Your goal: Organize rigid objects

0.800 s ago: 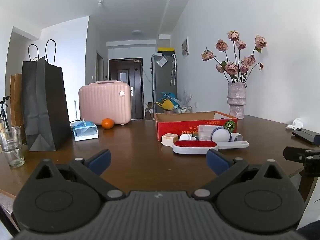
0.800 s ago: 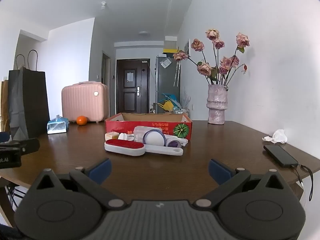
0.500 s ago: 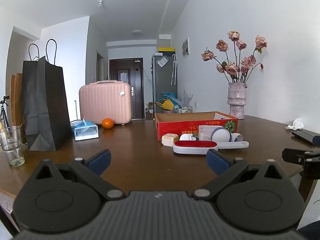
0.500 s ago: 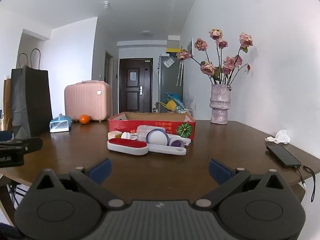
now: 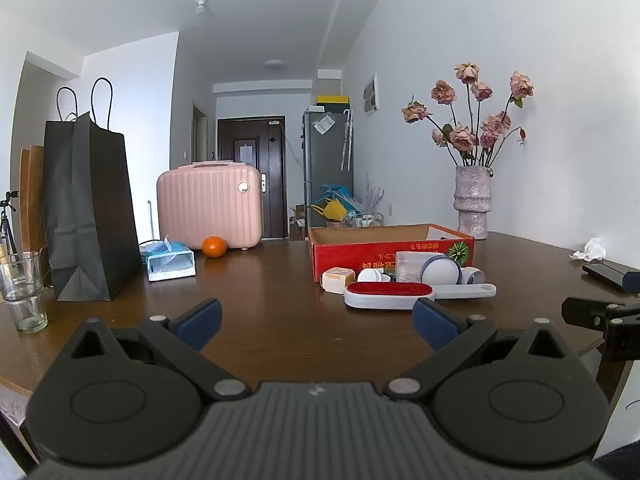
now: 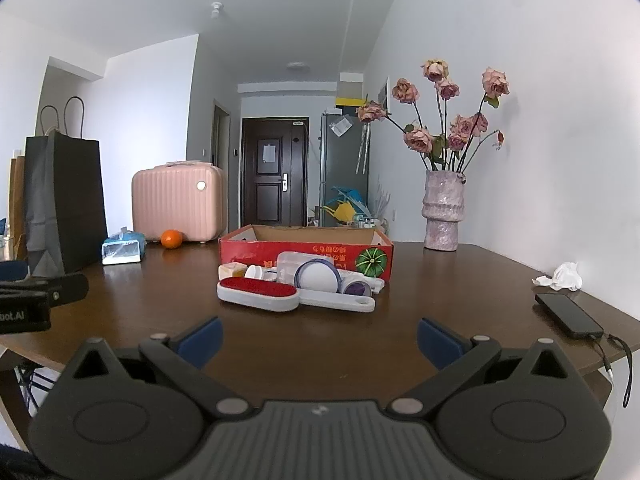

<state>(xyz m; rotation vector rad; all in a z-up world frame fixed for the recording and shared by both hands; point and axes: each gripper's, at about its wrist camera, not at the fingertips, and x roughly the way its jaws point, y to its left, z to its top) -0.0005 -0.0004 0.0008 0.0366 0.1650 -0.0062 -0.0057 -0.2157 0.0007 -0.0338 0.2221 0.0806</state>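
Task barely begun: small rigid items, among them a red-topped white plastic brush (image 6: 258, 294), a round white lidded tub (image 6: 317, 276) and a beige block (image 6: 232, 270), lying clustered on the brown wooden table (image 6: 460, 292), just in front of the open red cardboard box (image 6: 306, 246), apparently empty. Left gripper (image 5: 316, 318) and right gripper (image 6: 320, 338) both spread wide, holding nothing, well short of the cluster. Everything left to sort, presumably into the box
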